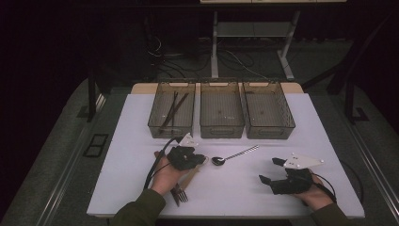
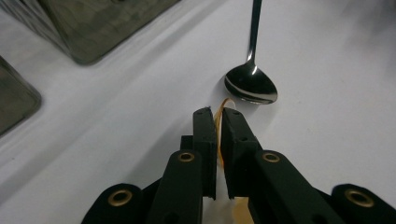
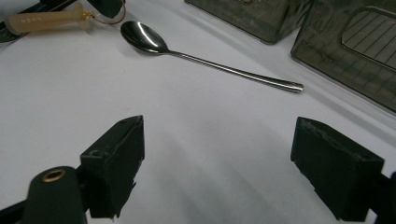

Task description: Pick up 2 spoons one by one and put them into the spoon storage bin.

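Fork (image 1: 179, 192) lies nearest the person, its tines on the table (image 1: 136, 141) close to the front edge and just beside the left wrist. Its pale handle runs up and away under the hand to the left gripper (image 1: 203, 160). In the left gripper view the jaws of that gripper (image 2: 217, 112) stand almost together, pinching a thin gold loop at the handle's far end. The right gripper view shows the same pale handle (image 3: 46, 22) with the loop at its end. The right gripper (image 1: 270, 170) sits at about the same depth, well apart to the right, low over the table with its jaws spread wide and nothing between them. In its own view bare white surface shows between those jaws (image 3: 219, 123). Just past the left jaw tips lies a spoon (image 1: 233, 155), bowl toward the left gripper and very near the loop, though I cannot tell if they touch. Its handle slants away to the right. A broad bare strip of table lies between the two grippers, and another beyond the spoon. Farther off, three trays stand side by side near the back edge: the left tray (image 1: 153, 123) holds dark sticks (image 1: 173, 110), while the middle tray (image 1: 222, 133) and right tray (image 1: 291, 123) look bare. Open table also runs along both side edges.
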Demonstrator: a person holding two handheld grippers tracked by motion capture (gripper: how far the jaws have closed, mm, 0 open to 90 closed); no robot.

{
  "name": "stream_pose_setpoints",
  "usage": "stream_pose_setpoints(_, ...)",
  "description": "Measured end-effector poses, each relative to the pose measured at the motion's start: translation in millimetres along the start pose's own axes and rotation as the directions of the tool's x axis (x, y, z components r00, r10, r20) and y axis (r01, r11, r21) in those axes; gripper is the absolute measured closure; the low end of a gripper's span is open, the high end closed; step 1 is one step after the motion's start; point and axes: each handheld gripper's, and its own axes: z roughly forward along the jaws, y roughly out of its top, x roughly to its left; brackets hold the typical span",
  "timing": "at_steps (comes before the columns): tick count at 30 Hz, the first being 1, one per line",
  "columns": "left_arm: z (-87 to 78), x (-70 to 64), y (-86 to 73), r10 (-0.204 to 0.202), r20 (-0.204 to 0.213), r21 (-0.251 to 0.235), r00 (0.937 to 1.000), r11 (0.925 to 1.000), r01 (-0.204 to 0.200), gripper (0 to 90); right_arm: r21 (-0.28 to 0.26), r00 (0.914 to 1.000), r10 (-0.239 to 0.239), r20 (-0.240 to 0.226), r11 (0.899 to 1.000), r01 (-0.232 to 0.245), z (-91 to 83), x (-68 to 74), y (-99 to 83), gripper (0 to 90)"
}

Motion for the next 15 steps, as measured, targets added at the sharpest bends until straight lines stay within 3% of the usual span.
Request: stream_pose_setpoints(15, -6.7, 9.2, 14.6, 0.005, 0.048, -0.058, 0.9988, 0.9983, -0.002, 84.4, -0.016, 0.9977, 0.067, 0.004, 0.998, -0.067, 1.6, -0.7, -0.6, 11.9)
